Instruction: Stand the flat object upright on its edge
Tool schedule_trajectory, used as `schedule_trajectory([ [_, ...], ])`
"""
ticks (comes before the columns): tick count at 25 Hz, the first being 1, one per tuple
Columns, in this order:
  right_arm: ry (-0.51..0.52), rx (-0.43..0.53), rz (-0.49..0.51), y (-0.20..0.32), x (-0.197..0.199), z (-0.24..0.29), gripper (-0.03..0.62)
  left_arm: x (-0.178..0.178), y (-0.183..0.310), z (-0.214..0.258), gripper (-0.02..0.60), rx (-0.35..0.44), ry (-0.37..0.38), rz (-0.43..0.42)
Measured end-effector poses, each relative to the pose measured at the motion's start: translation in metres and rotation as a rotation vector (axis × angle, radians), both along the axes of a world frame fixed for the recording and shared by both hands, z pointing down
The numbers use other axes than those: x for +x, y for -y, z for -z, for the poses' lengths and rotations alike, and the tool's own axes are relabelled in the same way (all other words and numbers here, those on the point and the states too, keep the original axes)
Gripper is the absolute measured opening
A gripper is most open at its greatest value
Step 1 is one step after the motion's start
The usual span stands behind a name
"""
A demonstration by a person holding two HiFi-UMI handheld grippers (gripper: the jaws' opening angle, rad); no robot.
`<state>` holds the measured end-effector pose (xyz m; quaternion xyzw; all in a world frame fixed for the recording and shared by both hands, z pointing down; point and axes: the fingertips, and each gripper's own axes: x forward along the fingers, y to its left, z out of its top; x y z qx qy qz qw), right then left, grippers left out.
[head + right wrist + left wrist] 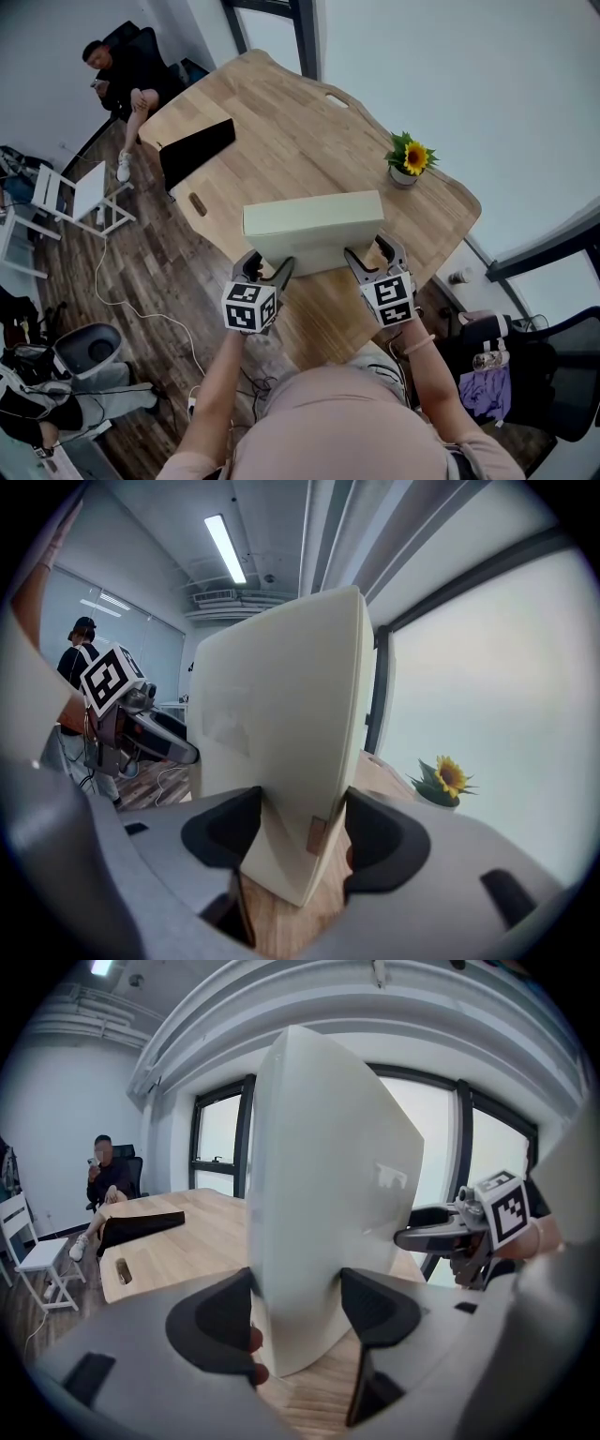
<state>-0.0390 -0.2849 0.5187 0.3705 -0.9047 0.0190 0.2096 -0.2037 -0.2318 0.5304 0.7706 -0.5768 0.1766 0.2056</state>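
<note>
A wooden table (281, 141) is filling the middle of the room as a person works two handheld grippers at its near edge. The flat cream box (314, 230) is already standing upright on its long edge close to that near side, so the task is looking nearly done; what seems left is letting go and seeing that it balances alone. A black folded board (197, 150) is lying well apart at the far left, nothing crowding the box. The left gripper (267, 267) is clamping the box's left end and the right gripper (368, 251) its right end, both sets of jaws pressing on its faces. A small potted sunflower (409, 159) is sitting apart at the right
</note>
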Motion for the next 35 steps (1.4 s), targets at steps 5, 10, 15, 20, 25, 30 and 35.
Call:
schedule_trajectory([
  [5, -0.006, 0.012, 0.014, -0.002, 0.0, 0.0, 0.282, 0.001, -0.002, -0.003, 0.279, 0.0, -0.007, -0.012],
  [10, -0.001, 0.016, 0.018, -0.004, -0.002, 0.0, 0.284, 0.0, -0.003, -0.003, 0.282, 0.011, -0.003, -0.026],
  [15, -0.001, 0.013, 0.002, -0.006, 0.0, -0.003, 0.288, 0.0, -0.005, -0.004, 0.284, 0.018, 0.0, -0.043],
  [20, 0.009, 0.007, -0.005, -0.005, 0.0, -0.002, 0.295, 0.0, -0.006, -0.003, 0.285, 0.037, 0.022, -0.046],
  [25, 0.018, 0.001, -0.007, -0.005, -0.002, -0.002, 0.307, -0.001, -0.006, -0.002, 0.285, 0.04, 0.021, -0.043],
  [30, 0.023, -0.005, -0.01, -0.005, -0.003, -0.001, 0.311, -0.002, -0.006, 0.002, 0.285, 0.049, -0.006, -0.041],
  [35, 0.034, -0.018, -0.026, -0.006, -0.004, -0.001, 0.319, -0.004, -0.008, 0.008, 0.285, 0.069, -0.026, -0.035],
])
